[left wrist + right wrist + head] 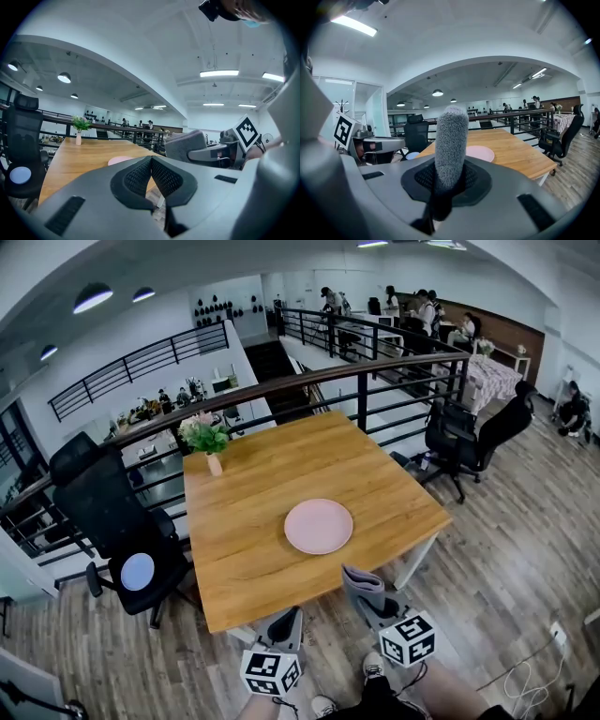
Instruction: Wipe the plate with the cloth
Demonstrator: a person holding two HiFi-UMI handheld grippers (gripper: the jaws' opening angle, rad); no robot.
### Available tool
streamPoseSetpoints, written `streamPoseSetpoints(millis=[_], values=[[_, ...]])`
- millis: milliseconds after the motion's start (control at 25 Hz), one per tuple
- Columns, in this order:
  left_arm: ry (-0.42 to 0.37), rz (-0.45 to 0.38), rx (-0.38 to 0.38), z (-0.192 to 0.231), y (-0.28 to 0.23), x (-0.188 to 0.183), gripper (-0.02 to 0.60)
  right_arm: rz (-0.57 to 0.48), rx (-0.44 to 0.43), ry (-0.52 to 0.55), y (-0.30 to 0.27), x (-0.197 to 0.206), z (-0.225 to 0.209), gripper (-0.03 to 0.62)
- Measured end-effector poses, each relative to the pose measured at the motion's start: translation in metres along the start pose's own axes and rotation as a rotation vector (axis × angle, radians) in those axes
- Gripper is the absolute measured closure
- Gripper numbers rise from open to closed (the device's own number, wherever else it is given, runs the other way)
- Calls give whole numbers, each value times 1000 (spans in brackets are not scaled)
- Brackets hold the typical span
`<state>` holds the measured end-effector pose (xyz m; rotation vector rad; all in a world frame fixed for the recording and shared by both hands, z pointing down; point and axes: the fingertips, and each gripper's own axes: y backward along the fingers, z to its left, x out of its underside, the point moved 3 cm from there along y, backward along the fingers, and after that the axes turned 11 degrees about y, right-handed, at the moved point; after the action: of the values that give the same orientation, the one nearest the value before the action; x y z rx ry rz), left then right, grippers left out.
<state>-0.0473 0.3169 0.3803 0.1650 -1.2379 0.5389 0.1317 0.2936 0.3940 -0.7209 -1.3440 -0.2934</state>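
The bench (253, 521) is looked down on steeply from above its near edge in the head view. In the left gripper view and the right gripper view it is seen from low down, almost level, across that edge. The plate (319, 526) and the black chair (112, 512) are shared by all three views.

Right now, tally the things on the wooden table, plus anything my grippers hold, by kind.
Pink plate: 1
Vase of flowers: 1
Grey cloth, in the right gripper: 1
Total: 3
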Motion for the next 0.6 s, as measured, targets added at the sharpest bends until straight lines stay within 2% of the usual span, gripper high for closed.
streamPoseSetpoints(millis=[600], values=[[3,5,2,6,-1,-1,561,-1,2,5,-3,-2,0,542]])
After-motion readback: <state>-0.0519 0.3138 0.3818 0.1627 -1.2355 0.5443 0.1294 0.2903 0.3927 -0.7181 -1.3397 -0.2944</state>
